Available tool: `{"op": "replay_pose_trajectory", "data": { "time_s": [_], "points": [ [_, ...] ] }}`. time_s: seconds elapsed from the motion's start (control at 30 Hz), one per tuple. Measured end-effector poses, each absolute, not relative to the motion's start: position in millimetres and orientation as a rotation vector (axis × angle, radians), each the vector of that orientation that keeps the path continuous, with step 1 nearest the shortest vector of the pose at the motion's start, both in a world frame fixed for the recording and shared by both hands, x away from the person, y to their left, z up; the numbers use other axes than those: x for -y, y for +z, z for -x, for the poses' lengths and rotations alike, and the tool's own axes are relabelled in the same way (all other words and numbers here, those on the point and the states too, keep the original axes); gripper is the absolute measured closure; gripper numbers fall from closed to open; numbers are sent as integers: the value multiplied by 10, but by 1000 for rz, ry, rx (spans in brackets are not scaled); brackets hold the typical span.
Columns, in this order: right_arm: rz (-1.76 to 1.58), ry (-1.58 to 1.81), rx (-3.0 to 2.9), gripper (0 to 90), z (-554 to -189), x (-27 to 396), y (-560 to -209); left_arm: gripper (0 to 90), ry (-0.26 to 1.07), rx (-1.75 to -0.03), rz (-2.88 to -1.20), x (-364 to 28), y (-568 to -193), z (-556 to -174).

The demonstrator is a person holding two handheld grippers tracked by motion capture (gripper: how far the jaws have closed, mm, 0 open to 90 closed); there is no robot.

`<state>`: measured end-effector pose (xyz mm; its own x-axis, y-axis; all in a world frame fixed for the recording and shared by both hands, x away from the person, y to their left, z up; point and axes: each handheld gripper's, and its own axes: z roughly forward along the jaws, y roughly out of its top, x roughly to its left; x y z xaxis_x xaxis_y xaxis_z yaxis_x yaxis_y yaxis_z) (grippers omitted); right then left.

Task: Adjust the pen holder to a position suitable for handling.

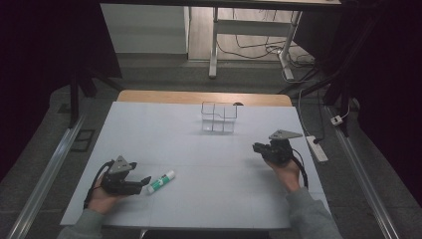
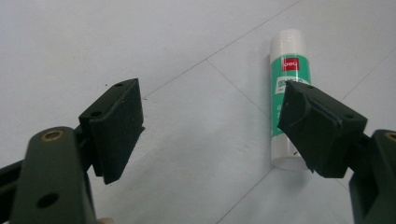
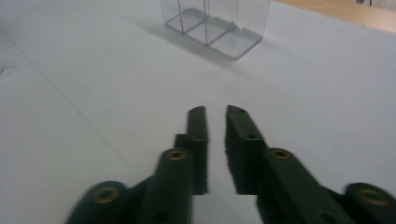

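Two sleeved forearms come in over the near edge of the tabletop (image 1: pixel 199 149), which is covered with a white sheet, and each hand holds a black claw. At the near left corner, the left claw (image 1: pixel 145 181) lies low over the sheet and points toward the right edge. Its jaws stand wide apart and grip nothing. In the left gripper view the same claw (image 2: pixel 211 122) has bare sheet between its pads, and one pad partly covers the glue stick (image 2: pixel 287 93) that lies beyond it; whether that pad touches the stick cannot be told.

From the high view, the glue stick (image 1: pixel 161 181), green-labelled with a pale cap, lies flat on the sheet just beside the left claw's tips, near the front edge and left of the middle, its capped end angled toward the far right corner.

Close to the right edge, about midway back, the right claw (image 1: pixel 255 147) points toward the left edge. In the right gripper view this claw (image 3: pixel 215 112) has its jaws parted by a narrow gap, with nothing between them.

Toward the far edge, near the middle, stands a clear plastic organizer (image 1: pixel 219 118) with compartments, well apart from both claws; it appears again ahead of the right claw (image 3: pixel 215 23).
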<state>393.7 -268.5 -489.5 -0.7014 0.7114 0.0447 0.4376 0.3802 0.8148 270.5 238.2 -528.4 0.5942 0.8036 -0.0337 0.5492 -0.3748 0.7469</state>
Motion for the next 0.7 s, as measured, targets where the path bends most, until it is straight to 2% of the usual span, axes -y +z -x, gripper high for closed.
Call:
{"op": "replay_pose_trajectory", "data": {
  "time_s": [0.1, 0.17, 0.43, 0.7],
  "points": [
    [-1006, 1235, -2316, 598, -3762, 2804, -4908, 216, 436, -1066, -2079, -2377, -5283, -2712],
    [-1001, 1248, -2299, 552, -3657, 2877, -4885, 217, 439, -1066, -2078, -2375, -5278, -2715],
    [-961, 1346, -2266, 475, -3328, 3135, -4889, 229, 422, -1074, -2062, -2381, -5238, -2731],
    [-944, 1318, -2271, 429, -3268, 3212, -4955, 238, 411, -1038, -2073, -2316, -5121, -2743]
  ]
}}
